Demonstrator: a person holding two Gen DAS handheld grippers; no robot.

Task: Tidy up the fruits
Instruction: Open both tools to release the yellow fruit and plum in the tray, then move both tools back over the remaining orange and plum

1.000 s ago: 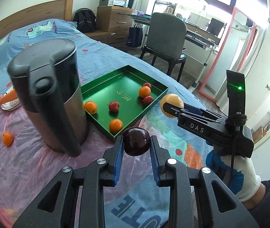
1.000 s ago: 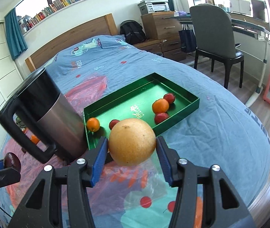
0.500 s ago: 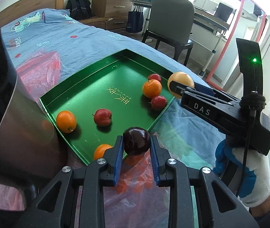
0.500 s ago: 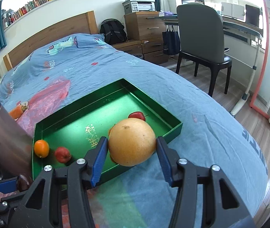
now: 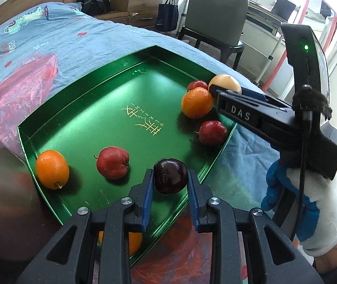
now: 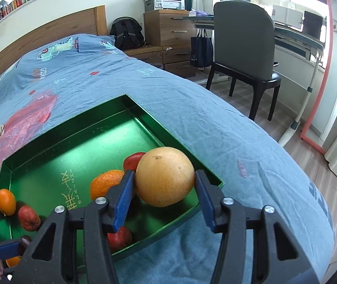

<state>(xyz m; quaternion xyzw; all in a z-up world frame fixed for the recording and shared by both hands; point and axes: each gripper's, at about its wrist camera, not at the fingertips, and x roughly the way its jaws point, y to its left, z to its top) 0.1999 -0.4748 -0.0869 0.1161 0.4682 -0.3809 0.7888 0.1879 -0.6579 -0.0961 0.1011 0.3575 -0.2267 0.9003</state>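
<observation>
While the left claw (image 5: 170, 182) gripped a dark plum (image 5: 170, 175) above the green tray (image 5: 111, 75), the right claw (image 6: 165, 189) clamped a yellow fruit (image 6: 165, 179) over its far corner.

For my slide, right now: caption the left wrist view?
Left gripper holding a dark plum over the green tray.

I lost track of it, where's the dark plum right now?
The dark plum is clamped in the left tool, held over the near edge of the green tray, right of a red apple.
</observation>
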